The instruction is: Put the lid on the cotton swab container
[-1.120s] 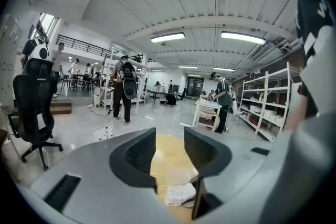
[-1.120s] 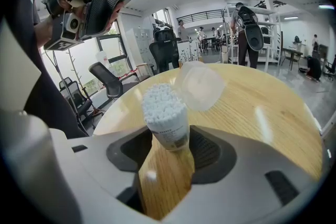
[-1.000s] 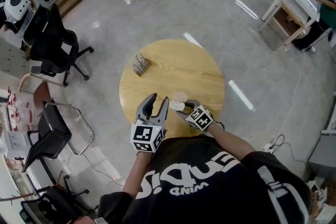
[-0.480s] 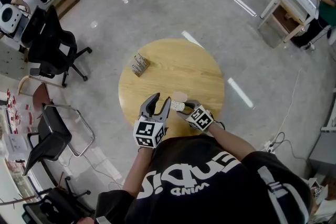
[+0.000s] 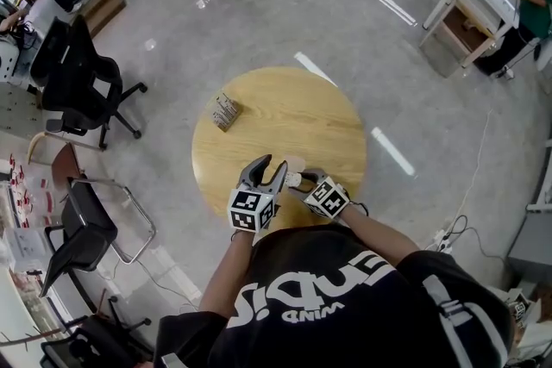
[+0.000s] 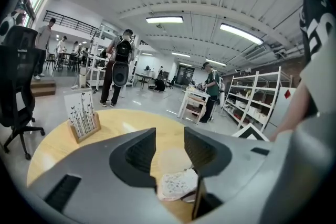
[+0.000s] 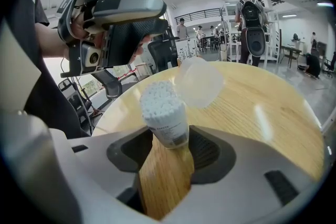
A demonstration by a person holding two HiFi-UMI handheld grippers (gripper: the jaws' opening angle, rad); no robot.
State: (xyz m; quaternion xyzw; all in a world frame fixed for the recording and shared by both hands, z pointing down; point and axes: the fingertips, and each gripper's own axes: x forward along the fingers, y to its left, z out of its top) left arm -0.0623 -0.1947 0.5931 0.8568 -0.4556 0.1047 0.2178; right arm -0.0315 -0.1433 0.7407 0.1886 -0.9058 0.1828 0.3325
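A small round container (image 7: pixel 164 110) packed with white cotton swabs stands open-topped and slightly tilted between the pads of my right gripper (image 7: pixel 167 139), which is shut on it near the table's front edge. In the head view, the container (image 5: pixel 291 178) shows just ahead of the right gripper (image 5: pixel 297 179). Its translucent lid (image 5: pixel 296 161) lies flat on the round wooden table (image 5: pixel 319 116), just beyond the container. My left gripper (image 5: pixel 272 165) is open and holds nothing, close to the left of the lid. Between its jaws (image 6: pixel 169 136) I see the lid (image 6: pixel 172 159) and the container (image 6: pixel 177 186).
A small wooden stand (image 5: pixel 227 110) holding printed cards sits at the table's far left edge. Office chairs (image 5: pixel 82 90) stand on the floor to the left. People stand at the far side of the room, and a white desk (image 5: pixel 470 9) is at the upper right.
My left gripper has dropped lower and shifted right, toward the lid and the container. The right gripper and the container have stayed where they were.
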